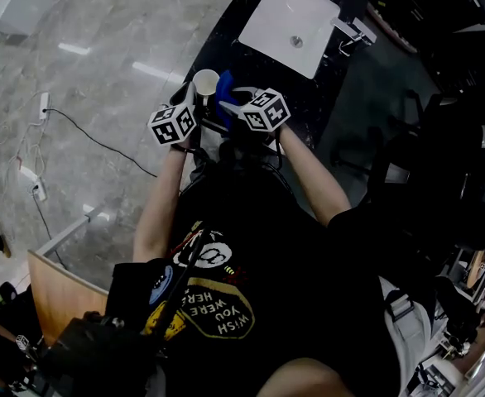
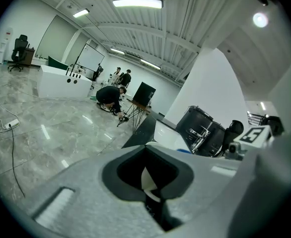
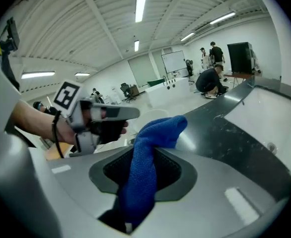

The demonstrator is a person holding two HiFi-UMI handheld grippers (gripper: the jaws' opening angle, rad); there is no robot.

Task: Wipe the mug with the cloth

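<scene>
In the head view a white mug (image 1: 205, 81) is held over the near edge of the black counter (image 1: 251, 60), open side up. My left gripper (image 1: 191, 99) reaches it from the left. In the left gripper view a white sliver of the mug (image 2: 146, 180) sits pinched between the jaws of that gripper (image 2: 148, 183). The blue cloth (image 1: 224, 89) hangs right beside the mug. My right gripper (image 1: 231, 99) is shut on it. In the right gripper view the cloth (image 3: 144, 167) fills the throat of the right gripper (image 3: 140, 178) and folds forward towards the left gripper (image 3: 103, 119).
A white sink (image 1: 288, 23) with a chrome tap (image 1: 354, 31) is set into the counter beyond the mug. Cables and a power strip (image 1: 37, 184) lie on the marble floor at left. A wooden panel (image 1: 56, 292) stands at lower left. Black chairs (image 1: 453, 172) crowd the right.
</scene>
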